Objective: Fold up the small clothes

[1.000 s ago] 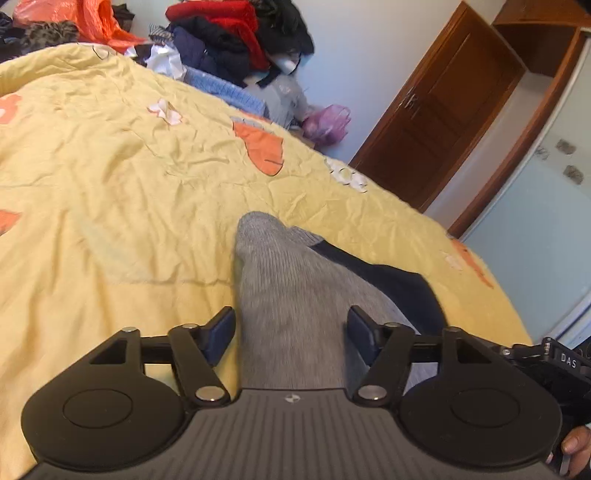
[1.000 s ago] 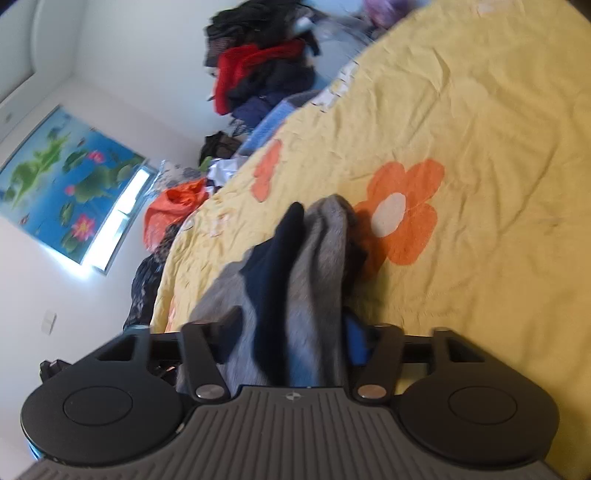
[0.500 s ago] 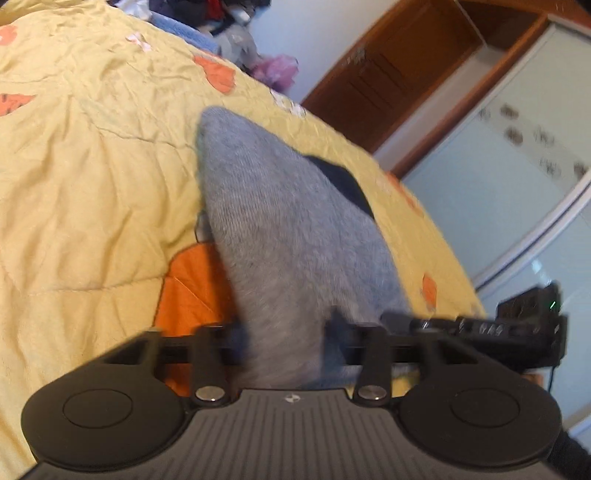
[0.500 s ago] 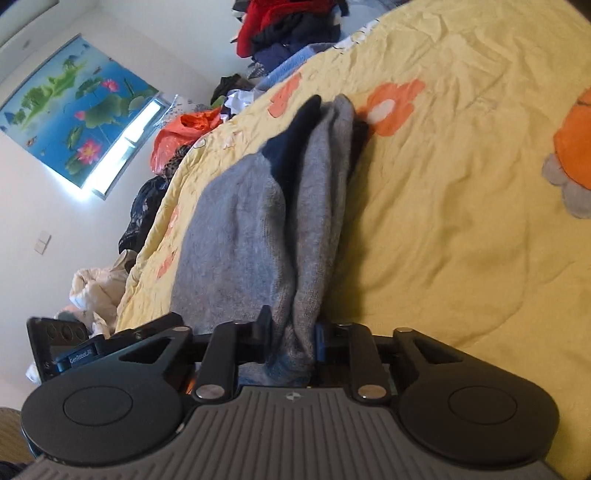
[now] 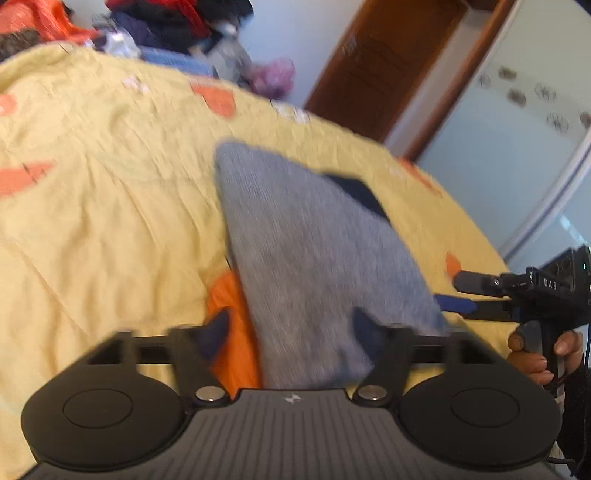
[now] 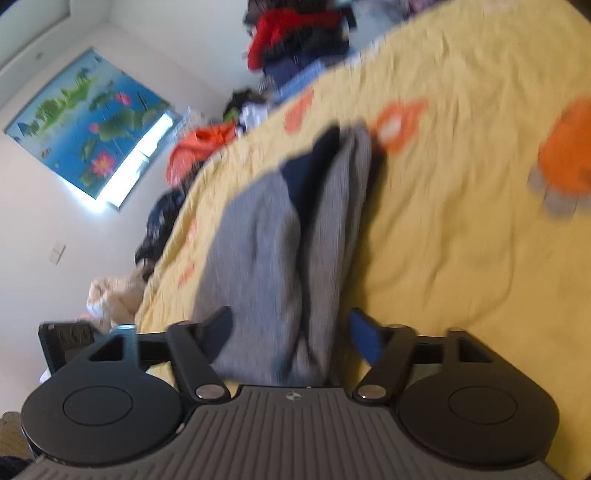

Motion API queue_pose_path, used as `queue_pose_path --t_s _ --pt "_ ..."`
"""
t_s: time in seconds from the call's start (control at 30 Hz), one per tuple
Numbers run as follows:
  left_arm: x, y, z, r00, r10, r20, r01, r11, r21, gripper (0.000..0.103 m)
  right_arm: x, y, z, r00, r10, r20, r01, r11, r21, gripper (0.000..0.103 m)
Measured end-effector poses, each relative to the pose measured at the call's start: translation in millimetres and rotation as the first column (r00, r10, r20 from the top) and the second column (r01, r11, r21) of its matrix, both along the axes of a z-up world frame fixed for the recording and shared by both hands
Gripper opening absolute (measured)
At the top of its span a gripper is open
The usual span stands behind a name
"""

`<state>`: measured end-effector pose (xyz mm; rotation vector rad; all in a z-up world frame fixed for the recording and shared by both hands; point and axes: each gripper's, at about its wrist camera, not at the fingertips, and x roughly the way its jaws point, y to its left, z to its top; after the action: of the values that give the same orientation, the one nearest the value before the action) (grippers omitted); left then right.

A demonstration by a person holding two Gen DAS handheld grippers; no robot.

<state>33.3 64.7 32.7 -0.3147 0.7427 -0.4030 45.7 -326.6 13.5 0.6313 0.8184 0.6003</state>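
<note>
A grey knit garment with dark navy parts (image 5: 310, 251) lies folded on the yellow bedspread (image 5: 103, 229). My left gripper (image 5: 291, 330) is open, its fingers either side of the garment's near end, not clamping it. In the right wrist view the same garment (image 6: 291, 258) lies in two grey folds with navy between. My right gripper (image 6: 291, 332) is open around its near end too. The right gripper also shows at the right edge of the left wrist view (image 5: 517, 295), held by a hand.
A pile of red, dark and orange clothes (image 5: 159, 26) sits past the bed's far edge. A wooden door (image 5: 388, 66) and pale wardrobe panels (image 5: 524, 147) stand to the right. A lotus picture (image 6: 85, 125) hangs on the wall beside more clothes (image 6: 299, 37).
Both grippers were shut on the garment's near end half a second ago. Both have opened and let it go. Both views have shifted and are blurred by motion.
</note>
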Motion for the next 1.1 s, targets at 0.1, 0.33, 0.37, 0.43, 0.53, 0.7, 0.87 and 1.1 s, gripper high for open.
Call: queue_pose_path --t_s 0.1,0.33,0.37,0.43,0.53,0.7,0.87,1.1 --pt "18 13 10 0.996 0.081 0.04 -0.079 0.996 -0.044 0.092 27 -12 14 0.998 -0.061 0.02 0.061 0.998 -0.014 0.08" --pt "103 -1 -10 0.989 0.113 -0.094 -0.126 0.982 -0.142 0.092 125 13 -8 0.991 -0.118 -0.069 0.116 0.993 -0.033 0.08" --pt "112 -6 -11 0.989 0.113 -0.097 -0.125 0.983 -0.135 0.092 134 19 -11 0.991 -0.108 -0.076 0.106 0.994 -0.041 0.08" --pt "129 -13 -14 0.99 0.079 -0.116 -0.095 0.986 -0.136 0.091 148 31 -17 0.992 -0.092 -0.088 0.088 0.995 -0.042 0.081" --pt "140 -26 -20 0.991 0.077 -0.105 -0.084 0.995 -0.06 0.048 155 43 -18 0.995 -0.08 -0.052 0.077 0.995 -0.056 0.063" --pt "125 -40 -16 0.997 0.065 0.034 -0.067 0.996 0.061 0.044 143 63 -5 0.98 -0.001 0.199 0.054 0.963 -0.264 0.032" --pt "88 -22 -9 0.995 0.088 0.037 -0.09 0.995 0.05 0.073 122 45 -9 0.987 -0.094 0.132 0.121 0.969 -0.217 0.075" --pt "31 6 -30 0.994 0.066 -0.081 -0.077 0.987 -0.139 0.077 42 12 -17 1.0 -0.009 0.006 0.01 0.995 -0.095 0.079"
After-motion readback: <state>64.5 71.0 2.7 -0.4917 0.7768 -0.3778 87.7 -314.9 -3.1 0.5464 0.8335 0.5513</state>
